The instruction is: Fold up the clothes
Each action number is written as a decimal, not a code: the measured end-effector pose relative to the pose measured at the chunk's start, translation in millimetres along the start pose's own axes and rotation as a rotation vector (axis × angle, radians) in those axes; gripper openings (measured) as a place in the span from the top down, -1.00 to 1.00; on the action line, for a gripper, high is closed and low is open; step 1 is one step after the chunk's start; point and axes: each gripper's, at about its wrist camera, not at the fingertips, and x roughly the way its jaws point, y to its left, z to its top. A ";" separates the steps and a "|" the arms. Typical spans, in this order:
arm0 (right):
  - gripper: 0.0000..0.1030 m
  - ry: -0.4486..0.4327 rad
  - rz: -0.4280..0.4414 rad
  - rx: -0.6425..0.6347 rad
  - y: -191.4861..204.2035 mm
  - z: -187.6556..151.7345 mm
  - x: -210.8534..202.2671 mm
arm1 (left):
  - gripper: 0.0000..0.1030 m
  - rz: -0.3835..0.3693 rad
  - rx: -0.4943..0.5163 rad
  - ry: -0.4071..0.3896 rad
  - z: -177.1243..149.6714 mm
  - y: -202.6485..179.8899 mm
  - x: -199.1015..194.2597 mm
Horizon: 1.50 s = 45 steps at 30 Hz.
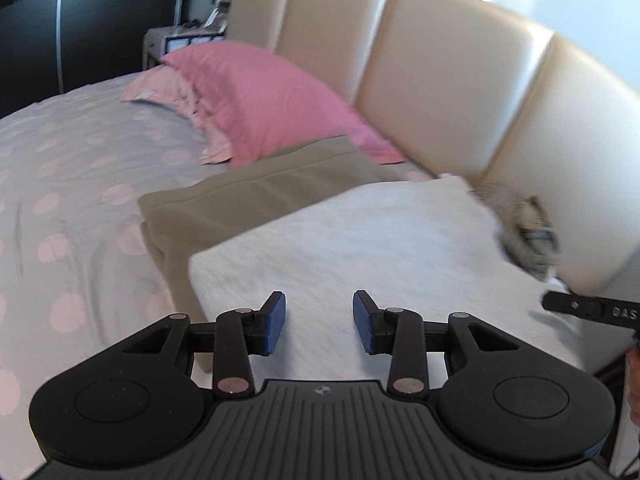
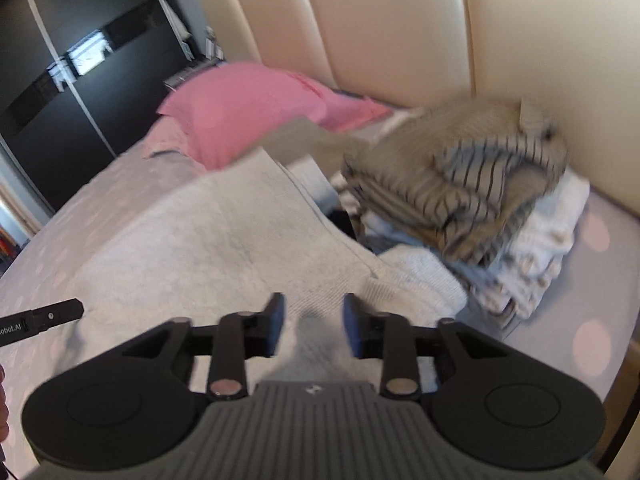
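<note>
Your left gripper (image 1: 319,322) and right gripper (image 2: 314,326) hover part-open and empty over the white garment's (image 1: 360,240) near edge, its length running toward the headboard (image 1: 440,80), both equally near.

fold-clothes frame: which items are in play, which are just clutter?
In play:
- white garment, under both tongs
- left tongs and right tongs, open, gripping nothing
- olive garment, folded beside it
- striped clothes pile

Clutter:
- pink pillow
- cream headboard
- black wardrobe
</note>
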 end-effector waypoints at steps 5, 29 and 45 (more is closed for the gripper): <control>0.26 -0.025 0.026 -0.161 4.6 -16.0 -40.3 | 0.34 -0.067 0.058 0.027 -31.1 -25.9 -25.2; 0.20 0.014 0.215 0.805 -118.2 -80.4 10.7 | 0.35 -0.014 0.060 0.048 -50.2 -34.0 -9.6; 0.82 -0.166 0.049 0.358 -80.6 -60.6 -17.7 | 0.37 -0.032 0.087 0.052 -53.4 -34.6 -4.9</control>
